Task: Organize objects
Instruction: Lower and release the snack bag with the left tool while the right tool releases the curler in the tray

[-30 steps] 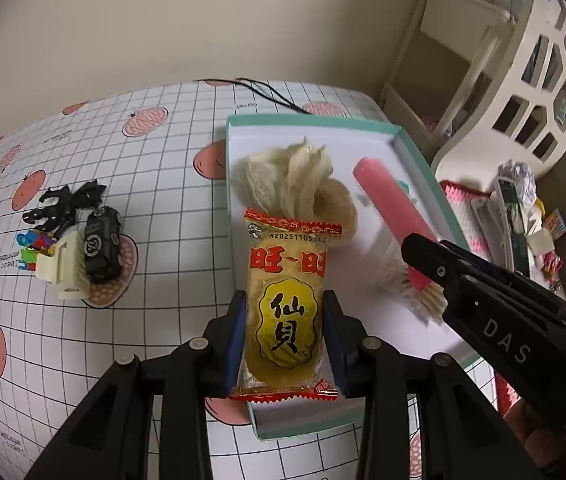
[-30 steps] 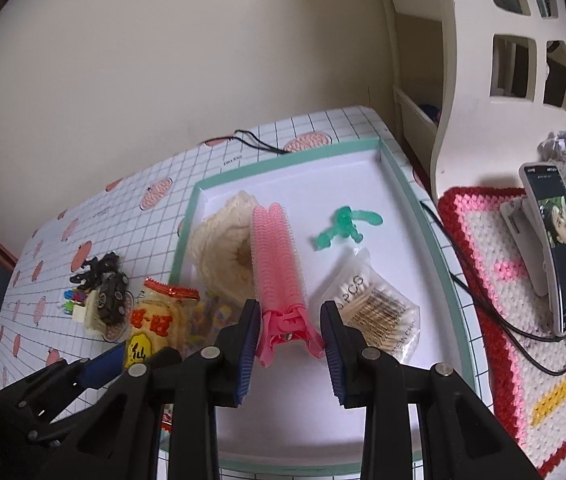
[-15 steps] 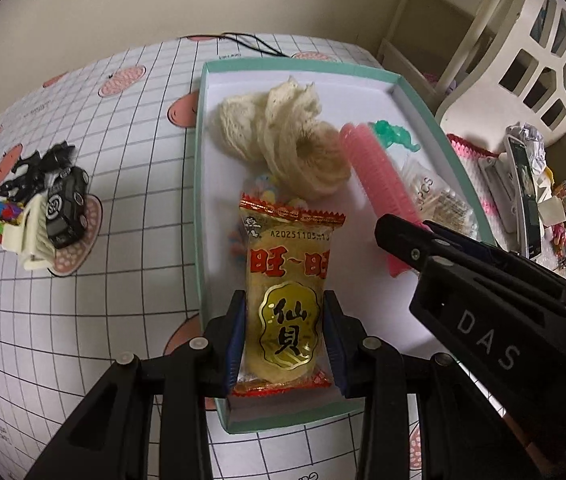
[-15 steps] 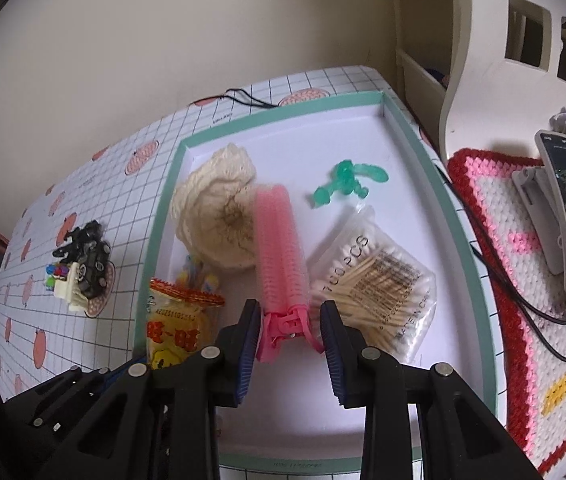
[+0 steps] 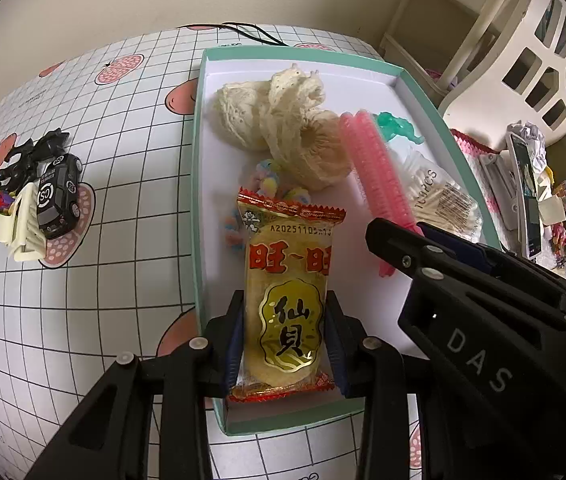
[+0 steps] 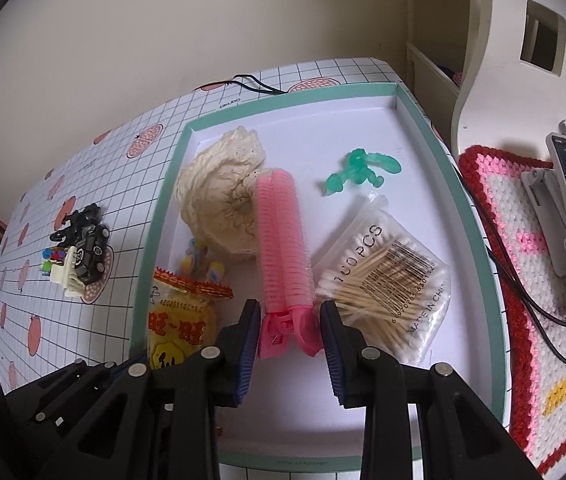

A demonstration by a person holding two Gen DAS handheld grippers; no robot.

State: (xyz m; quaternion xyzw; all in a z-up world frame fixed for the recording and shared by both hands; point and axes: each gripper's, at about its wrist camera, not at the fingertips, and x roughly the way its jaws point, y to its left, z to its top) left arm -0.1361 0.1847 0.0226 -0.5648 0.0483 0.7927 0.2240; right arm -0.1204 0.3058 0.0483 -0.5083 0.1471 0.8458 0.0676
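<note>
my left gripper (image 5: 285, 334) is clamped on a yellow rice cracker packet (image 5: 288, 300) with red crimped ends, held over the near left corner of the teal-rimmed tray (image 5: 199, 168). my right gripper (image 6: 289, 350) straddles the pink hair roller's (image 6: 283, 240) clip end, jaws slightly apart from it. the tray sits on a gridded tablecloth (image 5: 131, 184) by a cream wall. one cotton swab bag (image 6: 387, 280), one toy car (image 5: 57, 196).

Grid-pattern table (image 5: 131, 184): green-rimmed tray (image 5: 198, 184), toy car (image 5: 58, 196), cream clip (image 5: 23, 224), black cable (image 5: 255, 34).
</note>
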